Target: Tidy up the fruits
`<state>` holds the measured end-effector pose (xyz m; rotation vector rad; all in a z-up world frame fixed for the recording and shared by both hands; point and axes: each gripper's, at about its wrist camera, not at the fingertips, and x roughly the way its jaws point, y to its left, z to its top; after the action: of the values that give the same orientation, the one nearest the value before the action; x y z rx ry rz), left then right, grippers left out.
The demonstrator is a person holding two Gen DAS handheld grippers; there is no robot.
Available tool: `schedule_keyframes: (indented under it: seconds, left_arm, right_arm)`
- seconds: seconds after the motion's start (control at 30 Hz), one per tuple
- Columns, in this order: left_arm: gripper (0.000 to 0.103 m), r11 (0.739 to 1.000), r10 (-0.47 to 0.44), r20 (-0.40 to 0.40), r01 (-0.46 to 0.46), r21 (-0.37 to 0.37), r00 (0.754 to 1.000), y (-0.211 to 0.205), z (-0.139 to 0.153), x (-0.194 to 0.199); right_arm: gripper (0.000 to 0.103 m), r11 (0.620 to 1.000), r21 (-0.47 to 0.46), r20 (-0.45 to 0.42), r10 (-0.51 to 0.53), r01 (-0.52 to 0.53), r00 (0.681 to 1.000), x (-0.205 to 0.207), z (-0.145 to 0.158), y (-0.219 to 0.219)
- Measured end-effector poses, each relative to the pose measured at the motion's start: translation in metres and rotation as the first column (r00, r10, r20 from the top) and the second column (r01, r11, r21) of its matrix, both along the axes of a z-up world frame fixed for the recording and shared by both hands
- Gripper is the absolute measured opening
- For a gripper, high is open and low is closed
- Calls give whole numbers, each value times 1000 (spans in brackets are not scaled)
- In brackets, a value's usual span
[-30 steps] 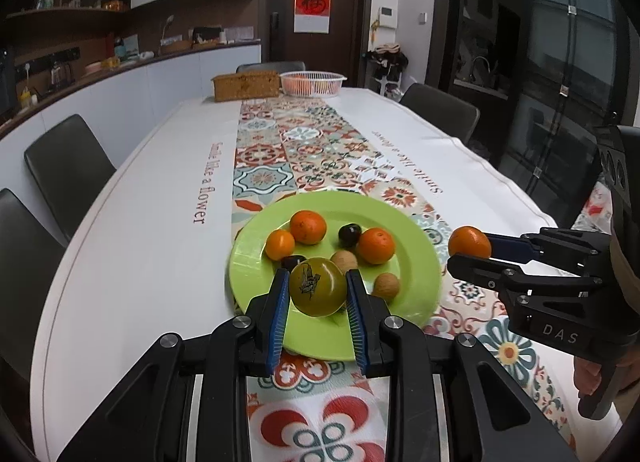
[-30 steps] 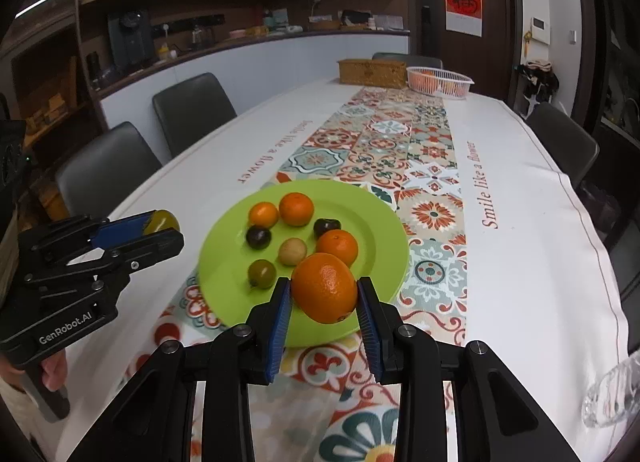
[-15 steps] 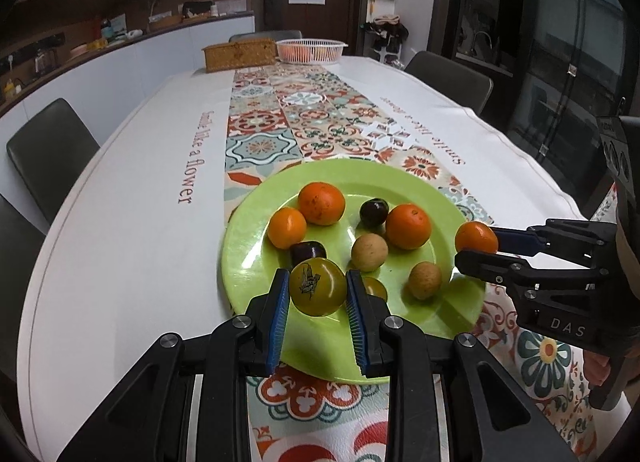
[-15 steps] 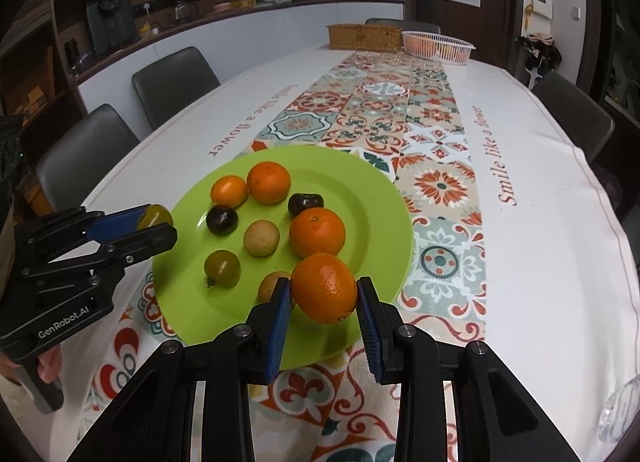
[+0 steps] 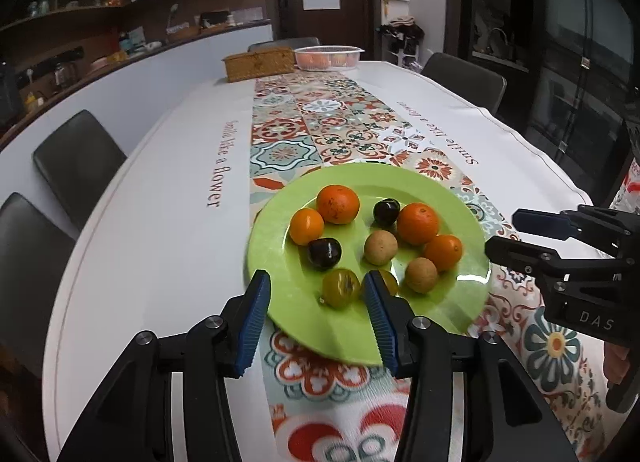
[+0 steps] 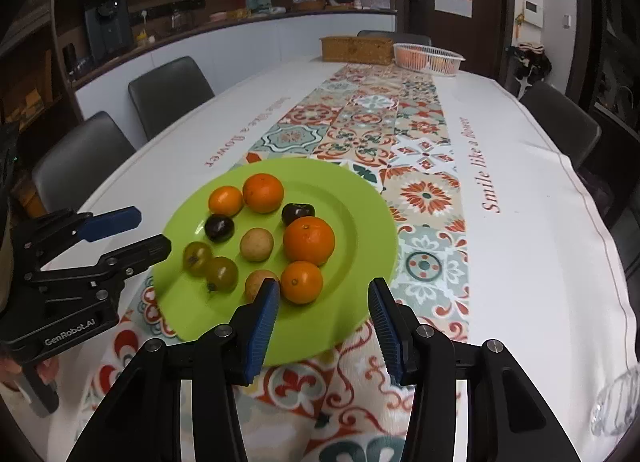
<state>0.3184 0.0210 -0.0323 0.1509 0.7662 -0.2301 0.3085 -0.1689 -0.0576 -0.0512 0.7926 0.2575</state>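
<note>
Both pairs of tongs have just let go; the left tongs, which a moment ago were clamped on a green tomato, have been opening and now stand apart, with that tomato lying on the green plate between the blue pads but touched by neither; the right tongs have likewise been opening, and the small orange they carried sits on the near part of the plate, just beside the left-hand pad, the jaws wide of it.

So both fruits are down; the plate, standing on the patterned runner of the white desk, now carries them alongside the rest: a second green tomato, two dark plums, two brown round fruits, and three more oranges; all lie loosely grouped, some touching.

To my eye this delivery is finished, and no loose fruit is left on the cloth near the plate; whether more is meant to come from the white basket at the far end beside the wicker box, I cannot tell; the sensible next thing would be to draw both tongs back without nudging the tomato or orange, since round fruit rolls easily on a shallow plate.
</note>
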Motion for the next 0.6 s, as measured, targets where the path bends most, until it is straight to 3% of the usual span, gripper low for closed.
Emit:
schedule_keyframes:
  seconds: [0.13, 0.3, 0.4, 0.6]
  left_arm:
    - [58, 1000, 20, 24, -20, -13, 1000, -2, 17, -24]
    - [71, 996, 77, 57, -75, -40, 995, -4, 39, -58]
    - [79, 995, 92, 80, -88, -55, 993, -6, 49, -78]
    - [88, 992, 110, 123, -101, -75, 986, -11, 65, -116]
  right_arm:
    - [55, 1000, 12, 24, -20, 20, 1000, -20, 12, -8]
    - [57, 998, 36, 54, -45, 43, 998, -53, 30, -18]
    - [66, 998, 43, 74, -59, 56, 995, -72, 40, -24]
    - [74, 997, 36, 144, -69, 64, 987, -115, 61, -33]
